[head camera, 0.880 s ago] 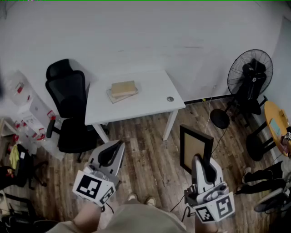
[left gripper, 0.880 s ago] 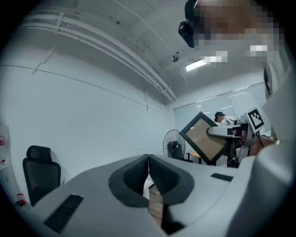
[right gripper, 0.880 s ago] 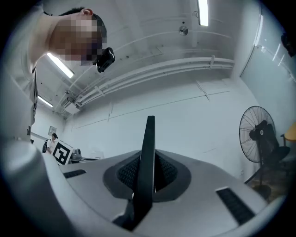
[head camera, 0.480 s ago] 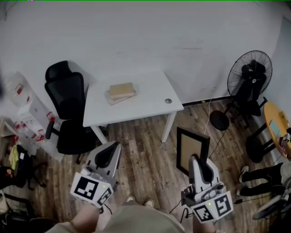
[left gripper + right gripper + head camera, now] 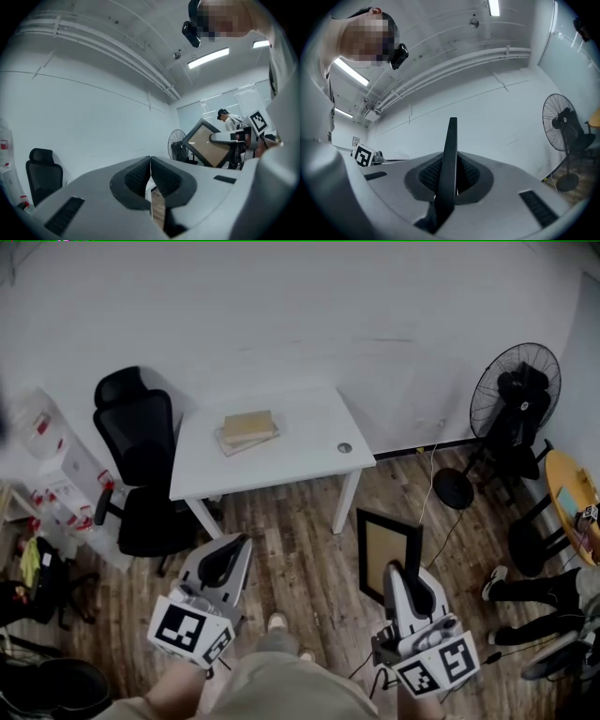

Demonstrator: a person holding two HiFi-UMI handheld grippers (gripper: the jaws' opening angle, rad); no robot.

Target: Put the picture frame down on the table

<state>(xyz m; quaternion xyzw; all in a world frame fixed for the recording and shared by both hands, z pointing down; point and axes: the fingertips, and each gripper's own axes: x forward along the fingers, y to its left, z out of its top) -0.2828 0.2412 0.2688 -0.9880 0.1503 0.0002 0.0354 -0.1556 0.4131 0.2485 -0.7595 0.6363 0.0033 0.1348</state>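
Observation:
The picture frame (image 5: 386, 553), black-edged with a tan panel, stands upright in the air above the wooden floor, right of the white table (image 5: 309, 451). My right gripper (image 5: 403, 578) is shut on its lower edge; in the right gripper view the frame (image 5: 450, 164) shows edge-on between the pads. The left gripper view catches the frame (image 5: 210, 149) at the right. My left gripper (image 5: 225, 562) hangs over the floor in front of the table, its jaws shut with nothing between them, as the left gripper (image 5: 150, 180) view confirms.
On the table lie a stack of tan books (image 5: 249, 429) and a small round object (image 5: 344, 448). A black office chair (image 5: 141, 465) stands left of the table. A standing fan (image 5: 511, 399) is at the right wall, beside a round yellow table (image 5: 574, 502).
The picture frame and my right gripper have shifted a little left, toward the table. The table and chair sit slightly further left in the view. The left gripper has barely moved.

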